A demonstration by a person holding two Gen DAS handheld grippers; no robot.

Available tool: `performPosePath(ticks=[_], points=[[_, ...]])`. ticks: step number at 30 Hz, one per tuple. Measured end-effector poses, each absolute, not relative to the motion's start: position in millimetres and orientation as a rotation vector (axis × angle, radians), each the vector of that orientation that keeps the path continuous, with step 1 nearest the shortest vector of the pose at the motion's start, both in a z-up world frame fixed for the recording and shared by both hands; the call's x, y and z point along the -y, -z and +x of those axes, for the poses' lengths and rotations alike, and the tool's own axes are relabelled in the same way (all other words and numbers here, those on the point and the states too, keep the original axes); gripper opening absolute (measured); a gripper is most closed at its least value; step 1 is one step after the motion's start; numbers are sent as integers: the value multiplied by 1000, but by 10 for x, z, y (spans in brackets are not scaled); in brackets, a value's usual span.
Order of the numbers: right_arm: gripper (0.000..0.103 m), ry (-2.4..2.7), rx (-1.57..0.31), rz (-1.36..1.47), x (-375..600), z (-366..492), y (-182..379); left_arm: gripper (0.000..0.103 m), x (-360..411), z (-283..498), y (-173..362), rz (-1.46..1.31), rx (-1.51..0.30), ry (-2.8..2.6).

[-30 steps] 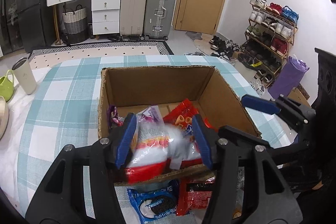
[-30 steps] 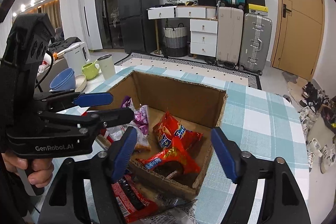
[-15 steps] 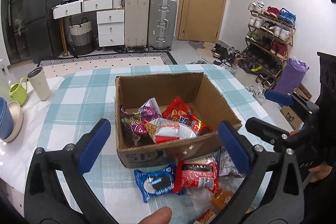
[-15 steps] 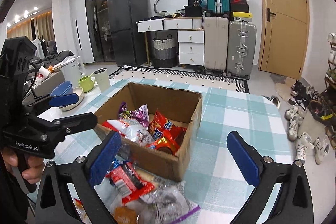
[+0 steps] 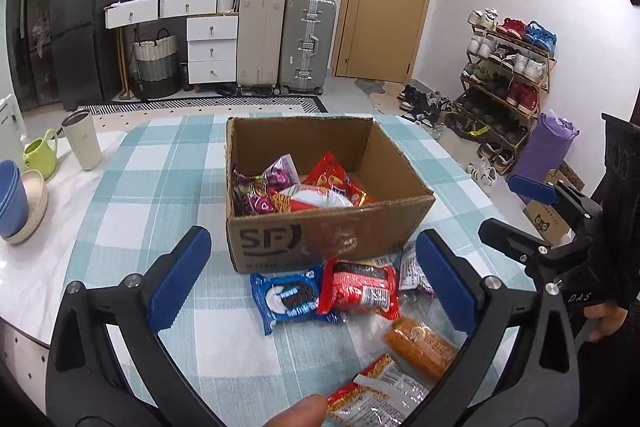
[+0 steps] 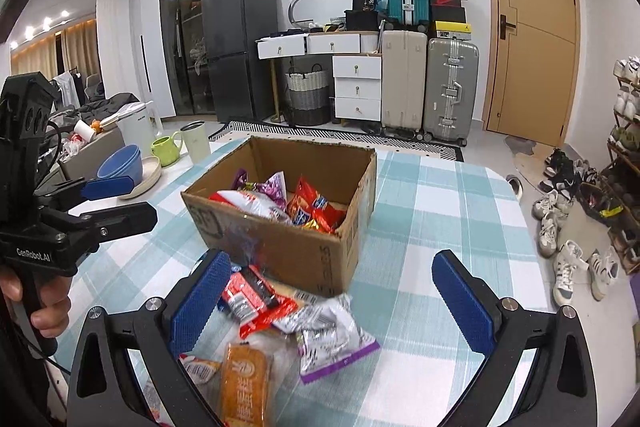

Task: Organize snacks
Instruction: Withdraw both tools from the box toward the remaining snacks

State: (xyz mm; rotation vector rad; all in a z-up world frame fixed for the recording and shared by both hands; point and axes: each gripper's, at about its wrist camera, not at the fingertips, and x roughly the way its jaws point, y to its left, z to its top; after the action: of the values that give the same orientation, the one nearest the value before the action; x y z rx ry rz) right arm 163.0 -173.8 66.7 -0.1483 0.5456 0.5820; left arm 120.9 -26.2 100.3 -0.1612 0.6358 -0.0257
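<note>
An open cardboard box (image 5: pixel 332 239) (image 6: pixel 292 255) sits on the checked tablecloth and holds several snack bags, a white and red one (image 5: pixel 316 197) on top. In front of it lie a blue cookie pack (image 5: pixel 288 297), a red packet (image 5: pixel 360 289) (image 6: pixel 252 299), an orange packet (image 5: pixel 420 345) (image 6: pixel 244 383) and a silver-purple wrapper (image 6: pixel 332 339). My left gripper (image 5: pixel 312 283) is open and empty, above the loose packs. My right gripper (image 6: pixel 332 303) is open and empty, above the wrapper pile. Each gripper also shows in the other's view, the right one (image 5: pixel 536 211) and the left one (image 6: pixel 108 203).
A tumbler (image 5: pixel 82 141), a green mug (image 5: pixel 40 153) and stacked bowls (image 5: pixel 16 203) stand at the table's left. The table edge runs along the right; shoes (image 6: pixel 568 267) lie on the floor beyond it. A fingertip (image 5: pixel 296 413) shows at the bottom of the left wrist view.
My left gripper let go of the white and red bag, which now lies in the box, opened wide and pulled back. My right gripper also pulled back from the box.
</note>
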Motion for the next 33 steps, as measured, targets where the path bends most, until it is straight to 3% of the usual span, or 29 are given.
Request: performPosePath(ticks=[33], points=[[102,-597,-596,-158,1859,1289,-240,102,457,662,-555,-123,-703,18]])
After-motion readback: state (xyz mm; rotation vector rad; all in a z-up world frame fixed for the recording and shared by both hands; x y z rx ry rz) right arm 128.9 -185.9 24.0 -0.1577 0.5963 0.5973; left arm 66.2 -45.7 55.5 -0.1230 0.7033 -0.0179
